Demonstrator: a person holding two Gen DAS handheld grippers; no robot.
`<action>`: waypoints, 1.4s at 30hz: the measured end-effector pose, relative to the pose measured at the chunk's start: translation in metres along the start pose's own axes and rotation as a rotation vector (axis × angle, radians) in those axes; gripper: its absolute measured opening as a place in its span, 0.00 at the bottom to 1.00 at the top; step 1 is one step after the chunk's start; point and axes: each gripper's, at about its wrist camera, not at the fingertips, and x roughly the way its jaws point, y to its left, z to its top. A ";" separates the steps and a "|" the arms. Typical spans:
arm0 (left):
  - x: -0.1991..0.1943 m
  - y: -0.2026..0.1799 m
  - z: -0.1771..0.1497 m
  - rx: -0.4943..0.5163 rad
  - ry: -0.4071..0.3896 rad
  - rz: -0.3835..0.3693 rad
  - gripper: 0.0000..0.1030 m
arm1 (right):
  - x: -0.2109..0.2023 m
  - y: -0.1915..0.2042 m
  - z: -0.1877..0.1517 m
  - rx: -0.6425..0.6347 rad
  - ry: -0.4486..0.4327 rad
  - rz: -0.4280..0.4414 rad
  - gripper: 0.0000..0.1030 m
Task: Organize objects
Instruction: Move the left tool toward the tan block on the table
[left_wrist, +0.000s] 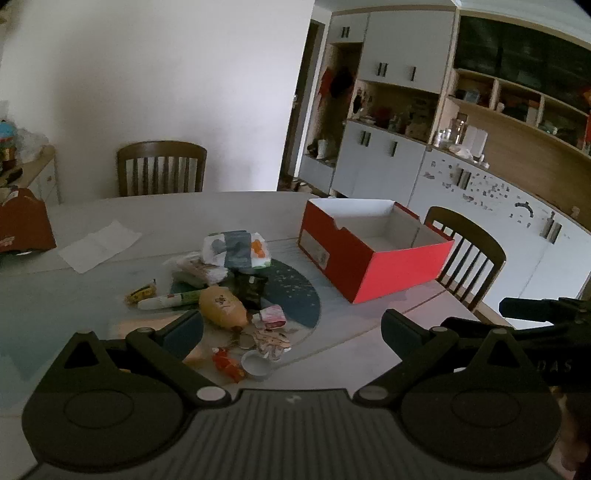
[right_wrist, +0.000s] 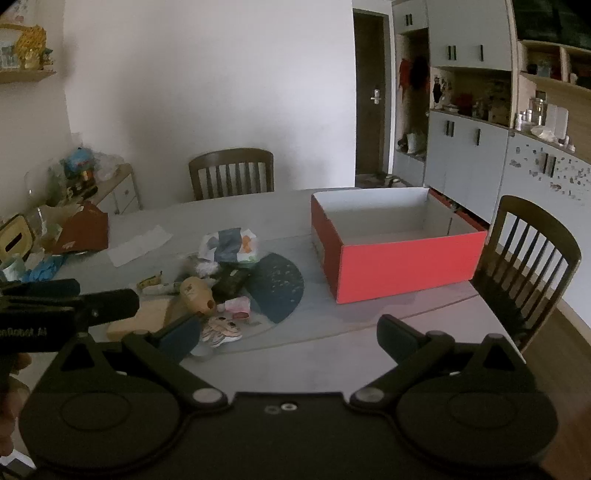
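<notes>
One red box (left_wrist: 373, 254) stands open on the table (left_wrist: 369, 343), white inside, with nothing visible in it. Left of the box lies one heap of small things, partly on a dark round mat (left_wrist: 295, 295): one white printed bag (left_wrist: 236, 249) at the far side, one tan bottle (left_wrist: 222, 306) on its side, one white tube (left_wrist: 166, 301), one yellow wrapper (left_wrist: 140, 293), one dark packet (left_wrist: 251, 288), one pink-and-white packet (left_wrist: 271, 315), one orange wrapper (left_wrist: 227, 363) and one small white cup (left_wrist: 256, 364) nearest the camera. Further left of the box, one sheet of white paper (left_wrist: 99, 245) lies flat.

The left gripper (left_wrist: 291, 328) hovers above the near side of the heap, jaws spread wide and holding nothing. The right gripper (right_wrist: 288, 332) hangs near the box's front corner, jaws likewise wide apart and empty.

The table is pale grey. Two wooden slat-back chairs stand at it: one chair (left_wrist: 160, 168) beyond the box to the left, the other chair (left_wrist: 467, 254) just right of the box. Behind the box runs a wall of white cabinets (left_wrist: 380, 162) with open wooden shelves, and a dark door (right_wrist: 371, 99).
</notes>
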 end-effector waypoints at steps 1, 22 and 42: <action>0.001 0.001 0.000 -0.002 0.001 0.004 1.00 | 0.002 0.001 0.000 -0.003 0.003 0.004 0.99; 0.053 0.055 -0.011 -0.043 0.117 0.163 1.00 | 0.063 0.018 -0.005 -0.100 0.119 0.070 0.96; 0.123 0.121 -0.023 0.343 0.220 0.114 1.00 | 0.127 0.028 0.000 -0.181 0.204 0.109 0.96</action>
